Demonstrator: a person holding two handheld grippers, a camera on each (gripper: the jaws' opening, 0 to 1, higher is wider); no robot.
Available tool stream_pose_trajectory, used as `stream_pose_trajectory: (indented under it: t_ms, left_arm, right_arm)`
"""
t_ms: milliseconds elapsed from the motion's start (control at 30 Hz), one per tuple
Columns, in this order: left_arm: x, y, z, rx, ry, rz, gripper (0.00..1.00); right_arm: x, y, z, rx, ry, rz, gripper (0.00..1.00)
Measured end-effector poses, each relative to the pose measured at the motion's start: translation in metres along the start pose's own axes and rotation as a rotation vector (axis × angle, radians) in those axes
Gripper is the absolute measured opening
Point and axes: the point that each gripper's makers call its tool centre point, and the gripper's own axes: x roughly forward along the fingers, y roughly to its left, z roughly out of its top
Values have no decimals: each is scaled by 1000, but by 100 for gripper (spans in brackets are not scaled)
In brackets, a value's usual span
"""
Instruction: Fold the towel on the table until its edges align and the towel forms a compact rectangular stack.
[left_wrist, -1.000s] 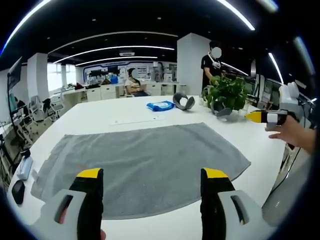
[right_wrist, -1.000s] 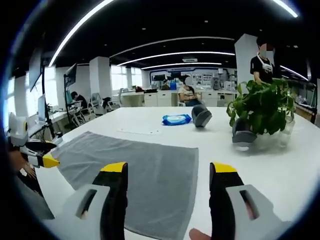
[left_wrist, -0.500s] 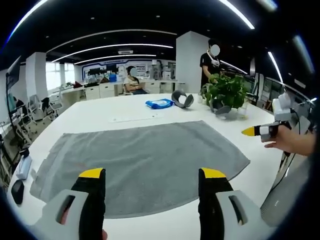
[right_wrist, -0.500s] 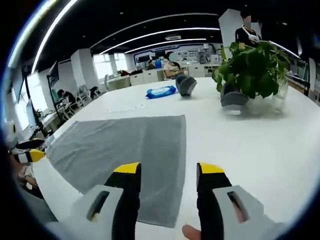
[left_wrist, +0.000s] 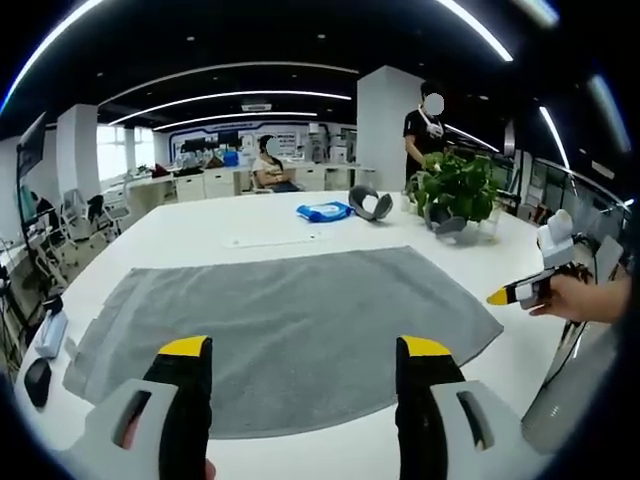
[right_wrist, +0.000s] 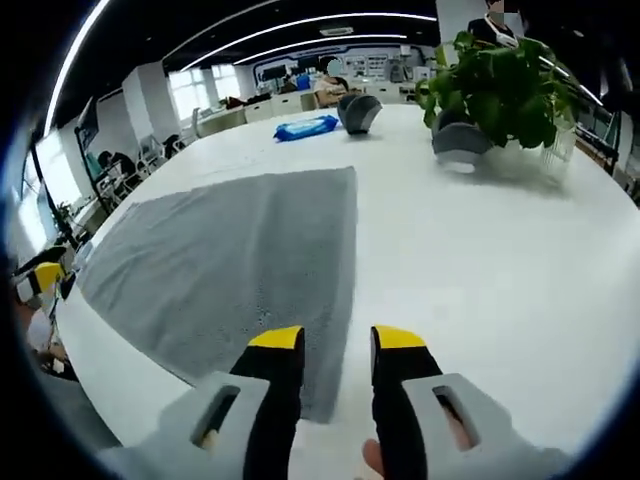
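Right gripper view shows the grey towel (right_wrist: 225, 255) spread flat and unfolded on the white table (right_wrist: 480, 260), with its near corner at 6 o'clock just ahead of the right gripper (right_wrist: 335, 340), whose jaws stand narrowly parted and hold nothing. Left gripper view places the towel (left_wrist: 290, 325) at centre, with the left gripper (left_wrist: 300, 350) at 6 o'clock, jaws wide apart and empty. If either gripper closes short of the hem, or the two corners lift unevenly, the fold would likely skew and the edges misalign; the potted plant (right_wrist: 495, 90) at 1 o'clock is well apart.
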Motion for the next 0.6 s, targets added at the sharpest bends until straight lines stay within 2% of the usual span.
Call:
stream_pose_trajectory:
  t_ms: [233,300,367,600]
  left_arm:
    - [0,0,0,-2,2,0,76]
    - [0,-1,-1,1,6,-3,76]
    - [0,-2,-3,8,13,-4,76]
    - [5,-16,-9,-18,35,-46,75]
  right_arm:
    - [2,6,-8,13,40,23,18]
    - [4,8,-14,20,69,35,18]
    - [4,9,-14,24,70,40,19]
    - [8,13,-26,-8,128,42,18]
